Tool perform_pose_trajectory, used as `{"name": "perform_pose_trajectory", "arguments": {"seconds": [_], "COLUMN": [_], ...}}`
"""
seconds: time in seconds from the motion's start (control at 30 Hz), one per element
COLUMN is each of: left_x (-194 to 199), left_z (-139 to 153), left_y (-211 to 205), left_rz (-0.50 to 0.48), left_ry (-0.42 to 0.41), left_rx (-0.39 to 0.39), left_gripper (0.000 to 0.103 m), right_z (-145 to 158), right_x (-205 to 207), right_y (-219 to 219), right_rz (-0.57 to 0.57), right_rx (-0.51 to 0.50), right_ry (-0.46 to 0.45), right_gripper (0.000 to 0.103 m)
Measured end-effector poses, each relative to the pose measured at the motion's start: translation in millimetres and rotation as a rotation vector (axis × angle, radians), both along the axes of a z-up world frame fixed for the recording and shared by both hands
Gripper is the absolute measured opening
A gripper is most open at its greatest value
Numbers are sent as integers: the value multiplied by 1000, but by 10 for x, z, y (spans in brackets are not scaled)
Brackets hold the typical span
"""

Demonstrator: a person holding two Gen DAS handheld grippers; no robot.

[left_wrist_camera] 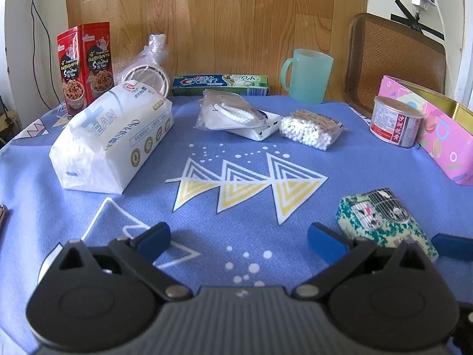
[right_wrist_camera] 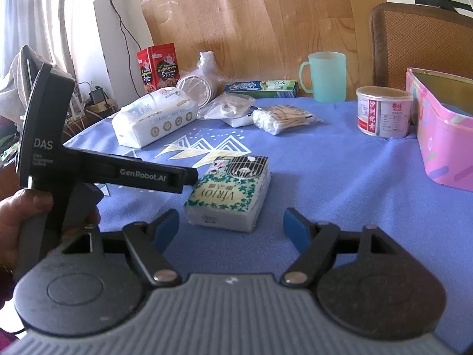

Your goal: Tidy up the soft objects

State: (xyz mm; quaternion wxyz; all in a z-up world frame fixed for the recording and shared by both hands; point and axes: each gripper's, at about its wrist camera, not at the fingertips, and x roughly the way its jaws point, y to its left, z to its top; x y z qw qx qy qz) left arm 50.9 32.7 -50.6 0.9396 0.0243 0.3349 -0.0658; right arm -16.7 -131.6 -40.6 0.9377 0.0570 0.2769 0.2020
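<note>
both jaws wide, empty: right hand-held gripper [right_wrist_camera: 231,227] just behind tissue pack [right_wrist_camera: 229,190] (left hand-held gripper [left_wrist_camera: 239,238] beside it).

1. Tissue packs: two – big white wipes pack [left_wrist_camera: 111,139], small green tissue pack [right_wrist_camera: 229,193].
2. Cotton swab bags: one [left_wrist_camera: 310,128].
3. Bagged masks: one [left_wrist_camera: 227,112].
4. Toothpaste boxes: one [left_wrist_camera: 220,84].
5. Mugs: one [left_wrist_camera: 307,74] (pale green).
6. Tins: three – red tin [left_wrist_camera: 85,65], round can [left_wrist_camera: 394,121], pink tin [right_wrist_camera: 443,136].
7. Grippers: two.
</note>
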Motion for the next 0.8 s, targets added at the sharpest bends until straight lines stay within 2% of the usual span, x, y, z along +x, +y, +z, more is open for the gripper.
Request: {"name": "perform_pose_trajectory", "arguments": {"seconds": [0.8], "left_x": [-13], "left_z": [-2], "left_y": [-18], "left_rz": [-15], "left_ry": [-2], "left_rx": [4], "left_gripper": [103], "right_z": [7], "right_x": [-9], "right_y": [13], "right_rz": [-3], "right_rx": [-1], "right_ry": [2], "right_gripper": [80]}}
